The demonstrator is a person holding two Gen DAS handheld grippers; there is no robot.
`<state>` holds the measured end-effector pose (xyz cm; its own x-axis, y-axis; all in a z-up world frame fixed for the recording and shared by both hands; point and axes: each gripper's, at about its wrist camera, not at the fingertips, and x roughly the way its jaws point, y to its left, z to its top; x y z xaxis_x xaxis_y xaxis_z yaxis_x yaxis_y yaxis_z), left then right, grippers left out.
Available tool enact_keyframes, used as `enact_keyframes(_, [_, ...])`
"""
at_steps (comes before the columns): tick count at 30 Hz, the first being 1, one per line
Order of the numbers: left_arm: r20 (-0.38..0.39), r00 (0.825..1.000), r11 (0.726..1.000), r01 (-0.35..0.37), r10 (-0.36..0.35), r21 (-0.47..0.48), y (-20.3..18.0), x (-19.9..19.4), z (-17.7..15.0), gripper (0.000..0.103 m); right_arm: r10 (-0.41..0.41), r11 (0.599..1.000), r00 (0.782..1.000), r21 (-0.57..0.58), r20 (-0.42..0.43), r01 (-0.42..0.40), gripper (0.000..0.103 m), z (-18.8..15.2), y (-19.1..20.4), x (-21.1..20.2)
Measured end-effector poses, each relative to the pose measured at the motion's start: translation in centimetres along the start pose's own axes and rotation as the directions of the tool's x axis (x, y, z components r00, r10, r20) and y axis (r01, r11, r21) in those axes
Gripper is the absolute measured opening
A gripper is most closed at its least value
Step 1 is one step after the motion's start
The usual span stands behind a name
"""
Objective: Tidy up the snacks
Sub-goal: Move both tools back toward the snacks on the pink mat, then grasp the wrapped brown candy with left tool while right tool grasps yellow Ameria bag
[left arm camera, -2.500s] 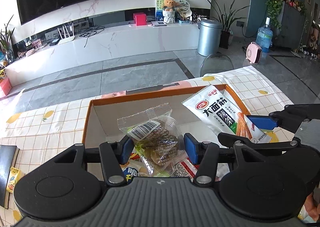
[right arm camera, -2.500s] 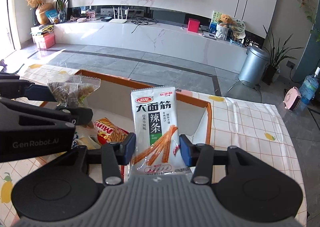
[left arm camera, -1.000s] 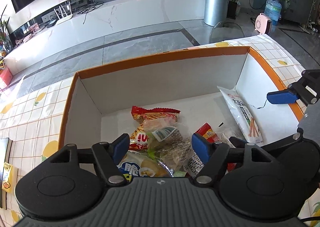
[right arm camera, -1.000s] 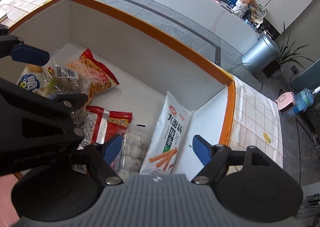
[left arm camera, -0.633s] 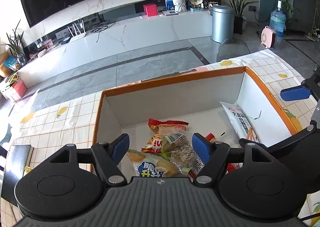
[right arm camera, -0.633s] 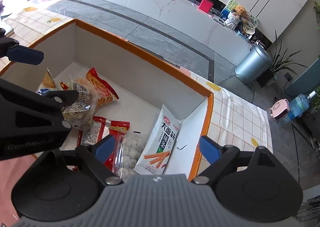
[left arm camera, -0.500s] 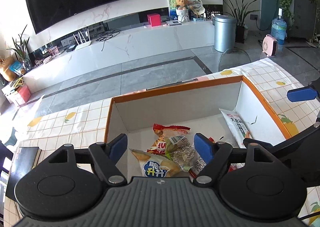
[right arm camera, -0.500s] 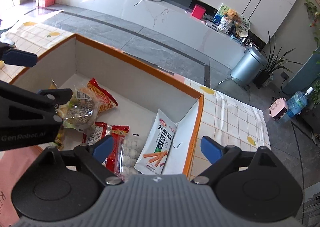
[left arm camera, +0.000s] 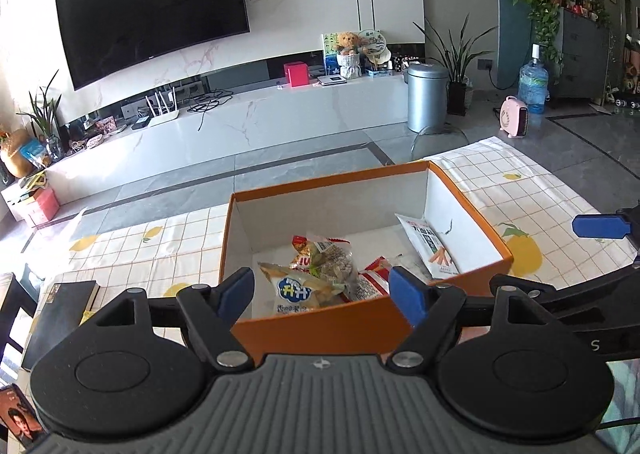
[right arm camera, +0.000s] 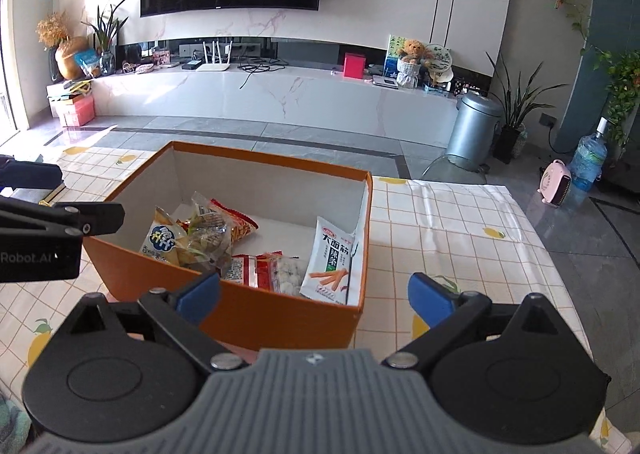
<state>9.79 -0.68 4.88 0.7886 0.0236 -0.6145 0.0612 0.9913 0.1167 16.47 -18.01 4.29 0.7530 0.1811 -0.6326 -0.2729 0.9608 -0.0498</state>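
Note:
An orange box (left arm camera: pixel 320 324) with white inner walls stands on the checked tablecloth and holds several snack packs. A white spicy-strip pack (left arm camera: pixel 430 246) leans against its right wall; it also shows in the right wrist view (right arm camera: pixel 330 264). A clear pack of brown snacks (left arm camera: pixel 334 264) lies on a blue-and-white chip bag (left arm camera: pixel 294 292) and red packs at the left. My left gripper (left arm camera: pixel 322 296) is open and empty, held back above the box's near edge. My right gripper (right arm camera: pixel 314 294) is open and empty, above the box's (right arm camera: pixel 280 318) near right corner.
A black book (left arm camera: pixel 60 320) lies on the table left of the box. A phone or card (left arm camera: pixel 18 416) lies at the near left corner. The tablecloth (right arm camera: pixel 460 238) stretches right of the box. Beyond the table are a grey floor, a TV bench and a metal bin (left arm camera: pixel 426 96).
Both grippers let go of their packs into the box, then drew back and up. The clear pack and the white strip pack now lie in the box.

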Motion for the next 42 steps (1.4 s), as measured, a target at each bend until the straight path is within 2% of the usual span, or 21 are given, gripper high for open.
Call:
enact_keyframes(9, [-0.053, 0.998, 0.999, 0.044, -0.044, -0.002, -1.1, -1.2, -4.7, 0.09, -0.023, 0.995, 1.0, 0.094, -0.008, 0.023, 0.097, -6.0, 0.1, -2.9])
enact_keyframes(12, [-0.08, 0.995, 0.998, 0.064, -0.066, -0.027, -1.2, -1.1, -6.6, 0.09, -0.025, 0.992, 1.0, 0.121, -0.018, 0.027, 0.097, -7.7, -0.2, -3.0])
enact_keyframes(17, [-0.092, 0.991, 0.988, 0.089, -0.101, -0.123, 0.1, -0.9, -9.0, 0.09, -0.009, 0.991, 1.0, 0.131, -0.026, 0.012, 0.097, -10.1, -0.6, -2.8])
enact_keyframes(20, [-0.096, 0.986, 0.981, 0.119, -0.135, -0.154, 0.2, -0.8, -10.1, 0.086, -0.005, 0.989, 0.999, 0.146, -0.048, 0.012, 0.097, -11.2, -1.0, -2.0])
enact_keyframes(23, [-0.118, 0.98, 0.975, 0.139, -0.161, -0.176, 0.0, -0.2, -10.9, 0.083, -0.015, 0.986, 0.999, 0.167, -0.035, 0.02, 0.097, -12.0, -1.3, -1.8])
enact_keyframes(28, [-0.169, 0.969, 0.971, 0.147, -0.179, -0.187, -1.0, 0.8, -12.4, 0.076, -0.03, 0.99, 0.999, 0.137, -0.033, 0.034, 0.097, -12.5, -0.8, -1.3])
enact_keyframes(30, [-0.167, 0.968, 0.971, 0.157, -0.187, -0.182, -1.2, 0.9, -12.6, 0.076, -0.041, 0.99, 0.998, 0.129, -0.05, 0.047, 0.097, -12.6, -0.8, -0.9])
enact_keyframes(35, [-0.143, 0.965, 0.962, 0.19, -0.219, -0.194, -1.3, 1.2, -12.9, 0.075, -0.005, 0.99, 0.996, 0.137, -0.089, 0.018, 0.09, -12.7, -0.6, 0.5])
enact_keyframes(36, [-0.141, 0.964, 0.96, 0.194, -0.224, -0.2, -1.2, 1.4, -12.9, 0.075, 0.003, 0.99, 0.996, 0.143, -0.094, 0.01, 0.086, -12.8, -0.5, 0.7])
enact_keyframes(37, [-0.142, 0.963, 0.959, 0.197, -0.228, -0.205, -1.2, 1.5, -13.0, 0.073, 0.013, 0.989, 0.994, 0.145, -0.106, 0.003, 0.078, -12.8, -0.5, 1.0])
enact_keyframes(40, [-0.156, 0.958, 0.954, 0.202, -0.239, -0.223, -1.0, 2.2, -13.1, 0.068, 0.047, 0.986, 0.989, 0.163, -0.142, -0.024, 0.07, -12.9, -0.5, 2.0])
enact_keyframes(42, [-0.16, 0.955, 0.948, 0.207, -0.25, -0.24, -0.9, 2.6, -13.3, 0.068, 0.057, 0.985, 0.987, 0.169, -0.153, -0.031, 0.069, -12.9, -0.4, 2.4])
